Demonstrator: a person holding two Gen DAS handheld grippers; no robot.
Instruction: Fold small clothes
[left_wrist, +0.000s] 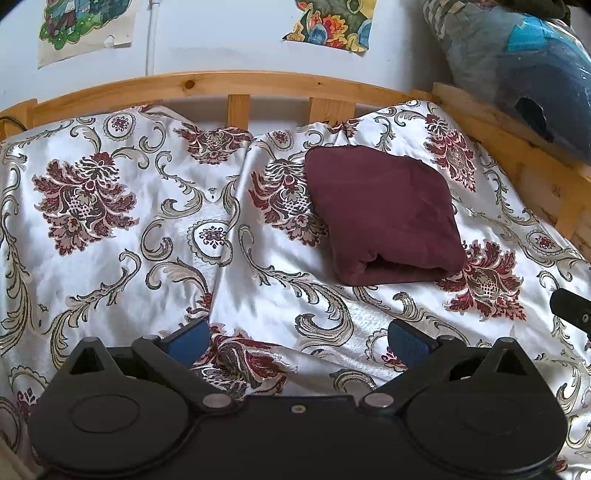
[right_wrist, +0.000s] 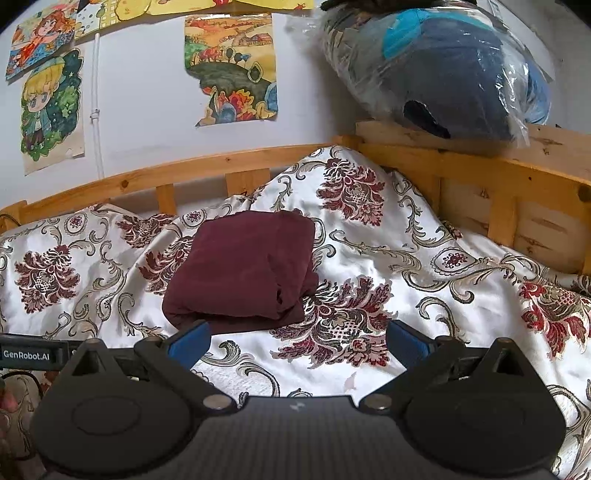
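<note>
A folded maroon garment (left_wrist: 380, 218) lies on the bed toward its far right corner, near the headboard, its rolled open edge facing the grippers; the left gripper (left_wrist: 299, 341) hovers over the bedspread (left_wrist: 122, 236) with jaws spread wide and nothing between its blue pads (left_wrist: 410, 341), the garment ahead of it and to its right, well apart; the right gripper (right_wrist: 299, 339) is likewise spread wide and empty, its left pad (right_wrist: 188, 341) just beside the garment's near edge, though contact cannot be judged; in the right wrist view the garment (right_wrist: 240, 275) sits ahead and to the left of that gripper; part of the right gripper shows at the right edge of the left wrist view, and a black body marked "GenRobot.AI" shows at the left edge of the right wrist view; the bedspread is shiny white satin with dark red floral medallions and grey-gold scrolls, rumpled into ridges and heaped against the wooden frame (right_wrist: 517, 206) at the corner; a slatted pine headboard (left_wrist: 207, 83) runs along the far edge; above it a pale wall carries colourful drawings (right_wrist: 231, 68); a plastic-wrapped bundle (right_wrist: 443, 70) of blue and grey fabric rests on the frame's right rail.
</note>
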